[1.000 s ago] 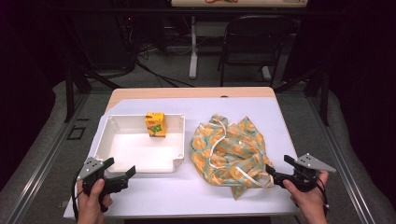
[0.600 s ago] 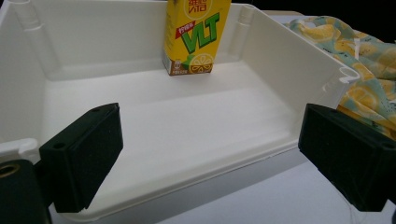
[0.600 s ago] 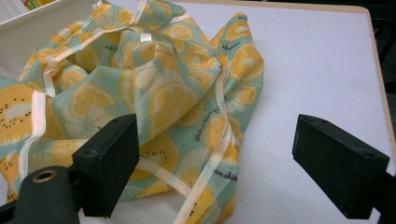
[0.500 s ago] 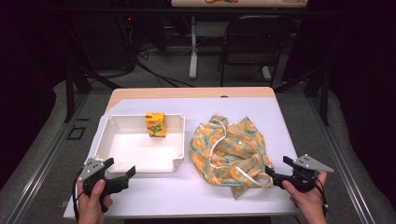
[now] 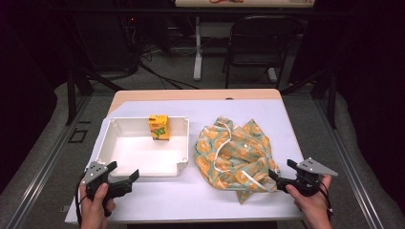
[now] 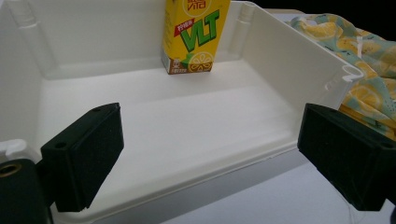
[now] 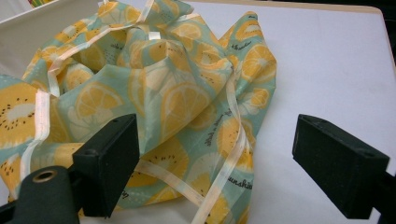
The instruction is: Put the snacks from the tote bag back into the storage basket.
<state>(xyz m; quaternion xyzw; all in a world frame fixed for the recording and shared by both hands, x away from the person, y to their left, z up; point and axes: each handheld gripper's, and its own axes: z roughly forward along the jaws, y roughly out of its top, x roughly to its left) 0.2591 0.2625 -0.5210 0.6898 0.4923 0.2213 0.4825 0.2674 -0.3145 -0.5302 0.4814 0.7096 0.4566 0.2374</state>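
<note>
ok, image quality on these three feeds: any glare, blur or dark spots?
High view: table evenly lit, room behind very dark, frame soft and low in detail. Left gripper view: white bin bright, near washed out, but the carton print stays readable; the near jaws are slightly soft. Right gripper view: fruit-print bag sharp, no glare, soft shadow under its edge.

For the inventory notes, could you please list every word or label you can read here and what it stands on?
"VLT": green letters on the yellow drink carton standing in the white tray.
"Vita": partly cut off at the carton's top edge.
"sunshine": on the fruit-print cloth bag, near its ribbon.
Small print on carton and bag: too small to read.
</note>
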